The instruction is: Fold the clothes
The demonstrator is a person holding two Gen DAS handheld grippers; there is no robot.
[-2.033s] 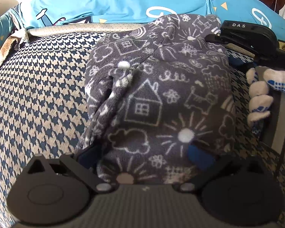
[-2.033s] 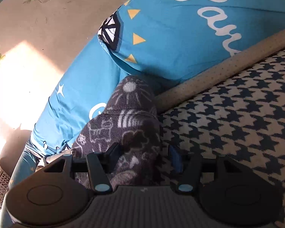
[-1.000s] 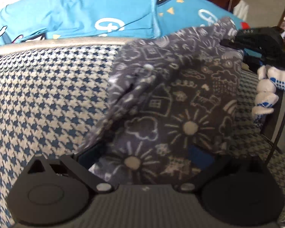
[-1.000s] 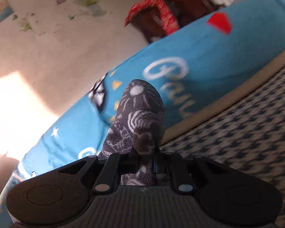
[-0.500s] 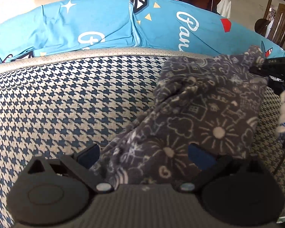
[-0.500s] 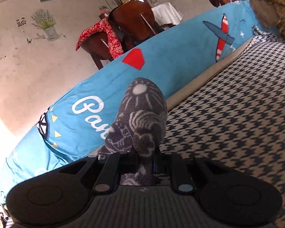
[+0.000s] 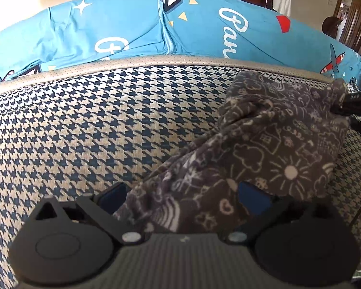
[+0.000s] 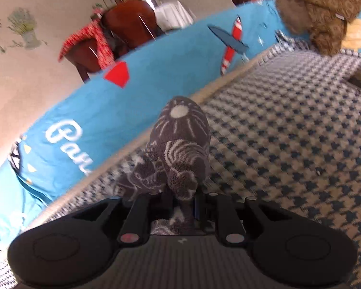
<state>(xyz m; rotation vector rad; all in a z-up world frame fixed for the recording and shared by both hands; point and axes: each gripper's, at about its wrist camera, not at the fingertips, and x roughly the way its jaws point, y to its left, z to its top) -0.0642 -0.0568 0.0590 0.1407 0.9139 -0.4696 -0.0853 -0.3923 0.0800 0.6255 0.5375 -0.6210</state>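
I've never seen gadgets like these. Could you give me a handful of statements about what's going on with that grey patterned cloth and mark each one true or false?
1. The right gripper is clamped on a bunched part of the grey doodle-print garment. True.
2. The left gripper is squeezed tight on the garment. False: its fingers stand wide apart, with the cloth lying between them.
3. The garment lies on a plain white sheet. False: it lies on a houndstooth cover in blue and beige.
4. A bright blue printed cloth runs along the far edge. True.
5. The garment is neatly folded into a square. False: it is rumpled and stretched between the grippers.
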